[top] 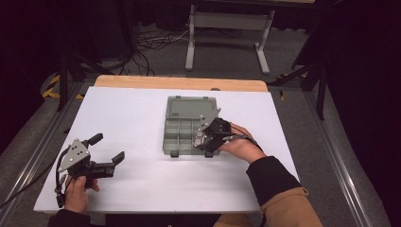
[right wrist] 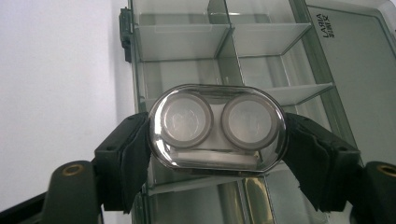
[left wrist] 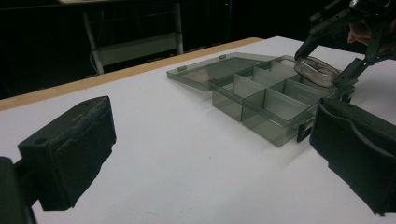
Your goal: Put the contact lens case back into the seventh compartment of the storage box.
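Your right gripper point(right wrist: 215, 154) clamps a clear two-well case point(right wrist: 217, 128) over the open organizer box point(top: 182, 124); your left gripper point(top: 107, 147), near-left, gapes wide, empty.

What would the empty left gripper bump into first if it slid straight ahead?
Probably the open grey organizer box. The left gripper points across bare white table toward its near corner, though depth is hard to judge.

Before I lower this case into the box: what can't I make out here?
- Right gripper view: the compartment under the clear case, which covers it.
- High view: the case, too small.
- Right gripper view: lid lettering on the organizer box, blurred.
- Left gripper view: right gripper cut by the edge.
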